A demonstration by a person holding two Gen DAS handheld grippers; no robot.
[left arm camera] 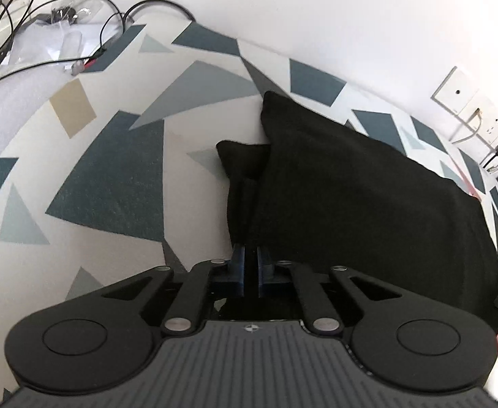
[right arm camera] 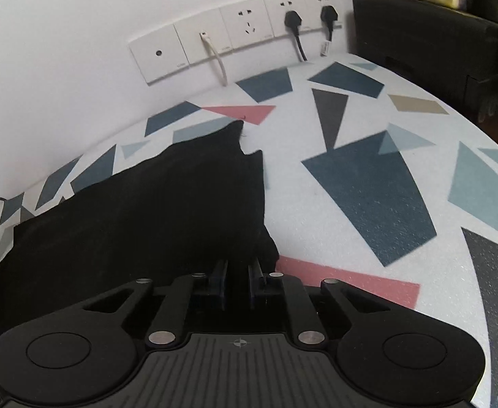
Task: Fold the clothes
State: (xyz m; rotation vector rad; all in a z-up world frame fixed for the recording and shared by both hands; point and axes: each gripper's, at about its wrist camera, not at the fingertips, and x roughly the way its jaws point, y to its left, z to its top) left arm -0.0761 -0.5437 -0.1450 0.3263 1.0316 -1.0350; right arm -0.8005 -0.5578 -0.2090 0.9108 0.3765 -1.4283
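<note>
1. Left gripper [left arm camera: 251,255] fingers drawn narrow, clamped on the near edge of the black garment [left arm camera: 351,197] at its left corner; cloth seen running into the slot between the blue pads [left arm camera: 238,265].
2. Right gripper [right arm camera: 238,268] fingers likewise nearly closed, pinching the same garment [right arm camera: 140,217] at its near right corner (fabric dark against dark fingers, so depth of bite cannot be judged).
3. Garment lying on the patterned table cover [left arm camera: 113,176], spread from the near edge toward the wall; far edge close under the row of wall sockets [right arm camera: 235,34], a smaller flap [left arm camera: 242,156] protruding at the left side.
4. Step judged in hand: both near corners gripped, ready to be carried over for a fold.
5. For a clean fold: lift both corners level and together, keeping the edge between them taut; carry toward the far edge without dragging the lower layer; set down with corners matched and edges parallel.
6. Risks noted: uneven lift skewing the crease; thin bite slipping; left flap bunching under the fold unless tucked or smoothed.
7. Loose cables [left arm camera: 7,34] at the far left, well apart from the work.
</note>
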